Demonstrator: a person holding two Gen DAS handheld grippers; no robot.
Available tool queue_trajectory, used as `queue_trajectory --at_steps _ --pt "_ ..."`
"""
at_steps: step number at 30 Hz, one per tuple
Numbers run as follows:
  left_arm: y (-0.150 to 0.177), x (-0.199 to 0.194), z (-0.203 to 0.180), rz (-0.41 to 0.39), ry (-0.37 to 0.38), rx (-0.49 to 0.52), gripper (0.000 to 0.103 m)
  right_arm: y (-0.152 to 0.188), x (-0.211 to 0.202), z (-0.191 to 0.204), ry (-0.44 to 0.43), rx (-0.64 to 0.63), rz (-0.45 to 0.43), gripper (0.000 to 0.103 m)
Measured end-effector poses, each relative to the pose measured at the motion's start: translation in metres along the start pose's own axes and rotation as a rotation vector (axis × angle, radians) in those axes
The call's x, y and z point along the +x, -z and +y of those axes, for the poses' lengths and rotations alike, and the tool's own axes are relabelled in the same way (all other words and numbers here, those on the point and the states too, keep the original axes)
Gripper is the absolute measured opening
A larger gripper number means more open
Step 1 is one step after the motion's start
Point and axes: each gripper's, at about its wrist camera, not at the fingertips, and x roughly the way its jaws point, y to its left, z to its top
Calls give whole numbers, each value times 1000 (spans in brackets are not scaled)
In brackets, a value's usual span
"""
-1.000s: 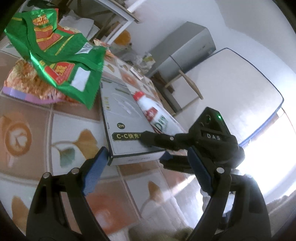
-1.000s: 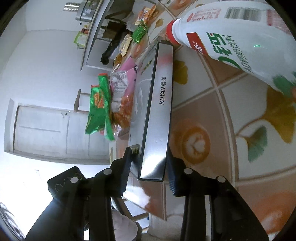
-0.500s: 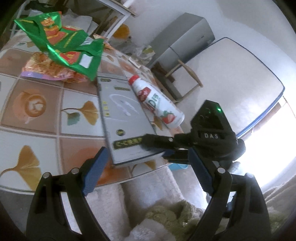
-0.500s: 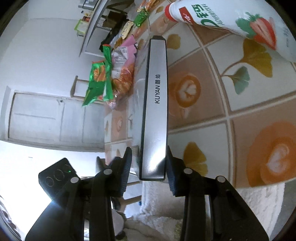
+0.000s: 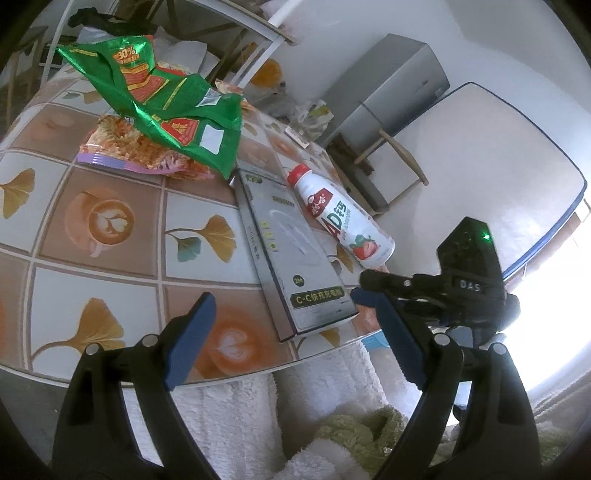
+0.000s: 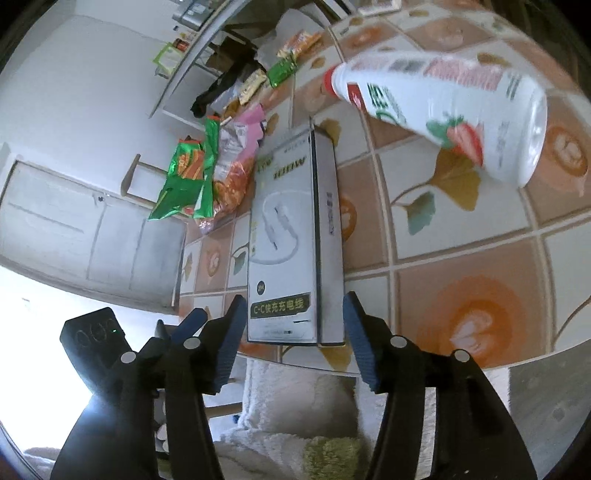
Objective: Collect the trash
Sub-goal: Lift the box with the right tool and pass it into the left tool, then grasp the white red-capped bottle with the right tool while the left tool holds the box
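Note:
A flat grey cable box point(image 5: 288, 254) lies on the patterned table point(image 5: 110, 295), its near end at the table's front edge. In the right wrist view that end of the box point(image 6: 288, 240) sits just ahead of my right gripper point(image 6: 295, 341), whose jaws are opening, pads clear of it. A white strawberry-drink bottle point(image 5: 341, 218) lies on its side beside the box. A green wrapper point(image 5: 159, 96) rests on an orange snack bag point(image 5: 140, 155) behind them. My left gripper point(image 5: 291, 339) hangs open and empty over the table edge, left of the right gripper point(image 5: 373, 295).
More small wrappers point(image 6: 280, 70) lie at the table's far end by a white shelf frame point(image 5: 251, 29). A grey cabinet point(image 5: 388, 88) and a wooden stool point(image 5: 399, 158) stand beyond the table. White and green fluffy fabric point(image 5: 229, 417) lies below the table edge.
The right gripper held the box up on its long edge; now the box lies flat and the jaws have spread off it. Both grippers have drawn back from the table.

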Motion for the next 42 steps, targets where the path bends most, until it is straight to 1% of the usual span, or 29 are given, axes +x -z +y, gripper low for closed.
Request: queue_trajectory --at_steps 6,8,10,14,16,18,23,28,32,34,35,36,37,38,39,40,41,42 --pt "-6 0 -8 -16 -11 29 84 -6 -19 12 37 -74 -81 56" --pt "-9 3 -11 -10 -19 36 86 -6 -25 16 57 -94 -115 60" --pt "-15 11 -19 2 -45 56 87 -5 -34 17 80 -119 -154 60" --pt "-30 31 -33 27 -90 78 89 -7 -49 12 126 -128 -209 60" --pt "-40 45 -38 51 -123 63 89 -10 -58 7 159 -128 -238 60" --pt "-49 64 -39 83 -174 33 89 -13 -66 3 189 -128 -272 61" --pt "-61 103 -39 126 -317 -10 89 -20 -83 -9 211 -117 -331 61" --pt "-62 125 -47 137 -434 28 89 -24 -90 -27 244 -100 -362 61" --pt "-60 138 -49 155 -490 31 89 -29 -94 -33 278 -115 -375 61" --pt "-59 143 -49 163 -513 40 89 -40 -97 -28 296 -160 -388 61" --pt "-59 146 -49 169 -528 47 89 -45 -98 -26 300 -181 -392 62" --pt "-57 149 -48 179 -544 54 89 -54 -97 -21 306 -216 -388 65" --pt "-56 151 -48 186 -553 58 89 -64 -93 -17 320 -248 -370 71" --pt "-54 153 -46 199 -551 60 89 -77 -86 -11 343 -292 -345 71" --pt "-54 154 -46 205 -546 63 89 -88 -78 -6 349 -333 -312 72" --pt "-53 153 -47 201 -545 79 89 -95 -70 -3 350 -362 -277 77" --pt "-52 154 -47 210 -545 88 89 -108 -50 1 369 -419 -199 77" --pt "-51 153 -48 213 -543 107 89 -116 -37 4 391 -451 -153 77"
